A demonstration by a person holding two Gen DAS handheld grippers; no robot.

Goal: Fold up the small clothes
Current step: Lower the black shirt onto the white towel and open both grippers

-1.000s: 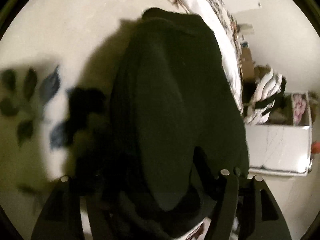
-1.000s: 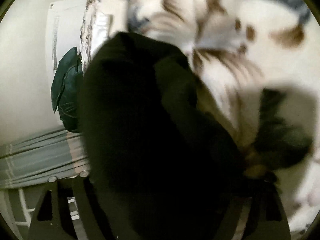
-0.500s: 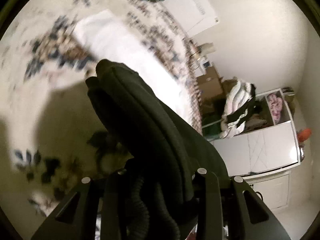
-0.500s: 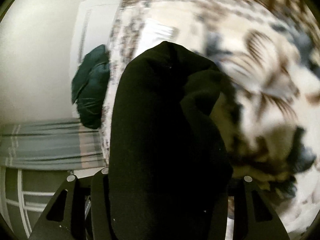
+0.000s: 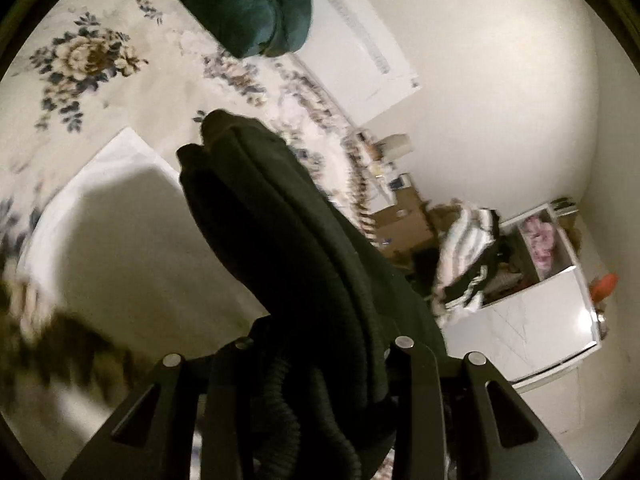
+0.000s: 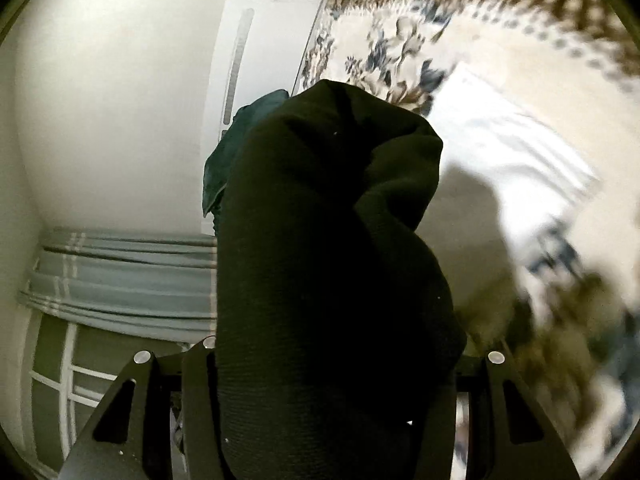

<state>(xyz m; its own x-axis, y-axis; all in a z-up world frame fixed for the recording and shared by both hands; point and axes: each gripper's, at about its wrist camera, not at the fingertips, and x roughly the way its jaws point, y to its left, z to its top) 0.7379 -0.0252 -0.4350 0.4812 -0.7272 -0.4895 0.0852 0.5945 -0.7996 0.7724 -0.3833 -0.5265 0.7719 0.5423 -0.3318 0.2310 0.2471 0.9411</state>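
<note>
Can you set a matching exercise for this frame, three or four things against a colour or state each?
Things:
1. garment
2. cushion
3. curtain
4. left hand-held gripper

Colour or state:
A. grey-blue, hanging in pleats
B. dark teal, lying on the flowered cover
C. black, bunched and lifted
D. shut on cloth

Pairs: 1-C, 2-B, 3-A, 4-D

Past my view lies a floral bedspread (image 5: 92, 60) with a white sheet (image 5: 132, 208) on it, a teal cushion (image 5: 248, 4) beside the wall, a white cabinet (image 5: 536, 320), and grey curtains (image 6: 120, 280).
</note>
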